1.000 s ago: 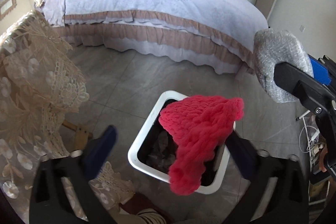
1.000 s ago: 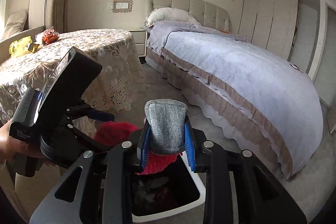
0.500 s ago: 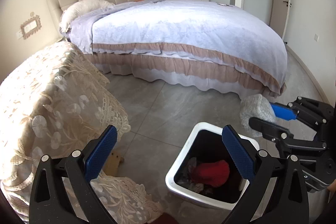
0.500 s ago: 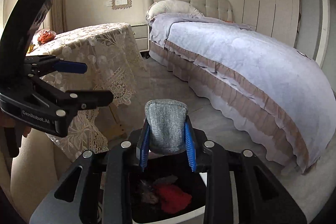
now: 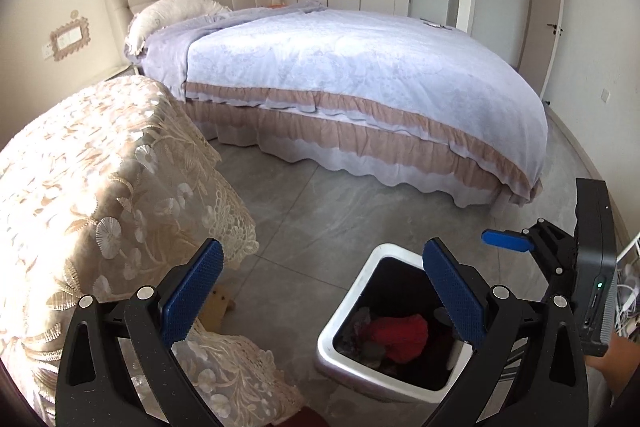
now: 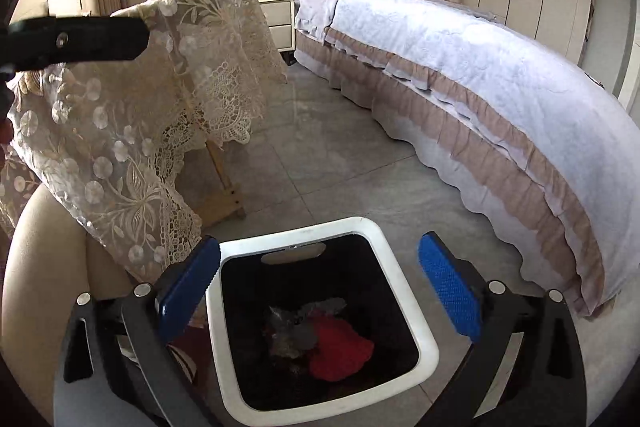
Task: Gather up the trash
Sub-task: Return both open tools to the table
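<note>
A white bin (image 6: 404, 267) with a black liner stands on the grey floor. In it lie a red knitted piece (image 6: 340, 347) and a grey cloth (image 6: 296, 331). My right gripper (image 6: 320, 287) hangs right above the bin, its jaws opening wide with nothing between them. My left gripper (image 5: 322, 291) is open and empty, higher up and to the left of the bin (image 5: 344, 311), where the red knitted piece (image 5: 400, 339) shows. One of the right gripper's pads (image 5: 506, 241) shows at the right.
A lace-covered table (image 5: 100, 187) stands close on the left, with a wooden leg (image 6: 224, 183) beneath. A large bed (image 5: 360, 79) fills the back. Cables (image 5: 628, 307) lie at the right edge. One of the left gripper's fingers (image 6: 80, 39) crosses the upper left.
The red knitted piece fell from between the left fingers into the bin, and the left gripper rose. The right gripper sank over the bin, opened and let the grey cloth drop in.
</note>
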